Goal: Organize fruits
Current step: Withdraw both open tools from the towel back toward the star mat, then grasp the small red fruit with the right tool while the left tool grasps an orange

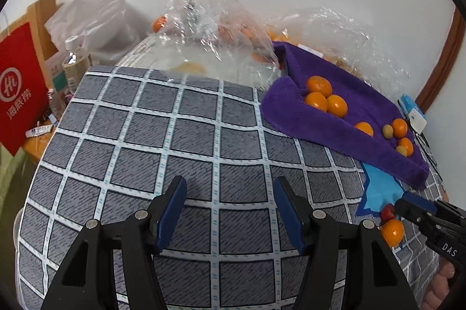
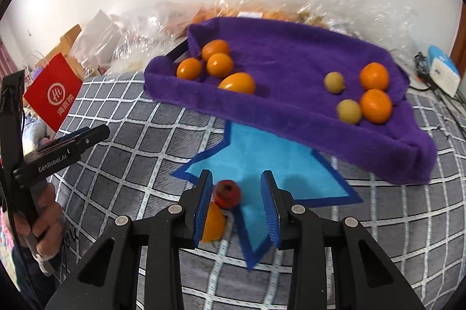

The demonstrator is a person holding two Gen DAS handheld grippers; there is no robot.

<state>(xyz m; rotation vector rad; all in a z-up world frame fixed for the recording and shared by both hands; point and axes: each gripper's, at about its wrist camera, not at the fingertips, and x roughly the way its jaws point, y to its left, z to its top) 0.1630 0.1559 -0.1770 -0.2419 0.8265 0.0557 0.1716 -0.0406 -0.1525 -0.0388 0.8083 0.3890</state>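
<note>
Downward-tilted, right tongs [image 2: 237, 203] gape around the strawberry [image 2: 227, 194]; left tongs [image 1: 230, 211] hover open, empty.

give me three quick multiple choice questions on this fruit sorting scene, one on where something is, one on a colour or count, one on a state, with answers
1. Where does the strawberry lie?
A. on the purple towel
B. on the light blue cloth, between the right gripper's fingers
C. inside a clear plastic bag

2. What colour is the towel that the oranges sit on?
A. purple
B. green
C. white

3. How does the left gripper stand?
A. shut on an orange
B. shut on the red bag
C. open, with nothing between its fingers

Answers:
1 B: in the right wrist view the strawberry rests on the light blue cloth, within the right gripper, close to one finger, with a gap to the other.
2 A: both views show a purple towel under the oranges.
3 C: the left wrist view shows only the checked cover between its fingers.
</note>
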